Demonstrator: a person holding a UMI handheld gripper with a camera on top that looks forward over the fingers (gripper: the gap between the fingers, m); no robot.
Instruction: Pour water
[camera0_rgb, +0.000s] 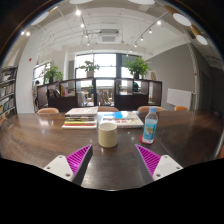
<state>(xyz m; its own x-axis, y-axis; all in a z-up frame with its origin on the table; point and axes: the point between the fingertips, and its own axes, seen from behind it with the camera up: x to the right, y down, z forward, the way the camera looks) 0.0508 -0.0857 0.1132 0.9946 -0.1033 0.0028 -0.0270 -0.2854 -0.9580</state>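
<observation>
So here's where I'm at: my hand-held gripper (113, 160) is spread wide with nothing in it, both pink pads showing and a clear gap between them. The water bottle (150, 126) stands upright on the bench (40, 140), ahead of me and off to the right, past the right finger's tip rather than in line with the gap. The white cup (108, 135) is closer, almost dead centre, just ahead of the fingers. Bottle and cup stand near each other but not touching.

My take is I need to swing right and forward to get the bottle between the fingers, coming at it from the side since its long axis is vertical. Books (100, 118) lie further back, out of the way.
</observation>
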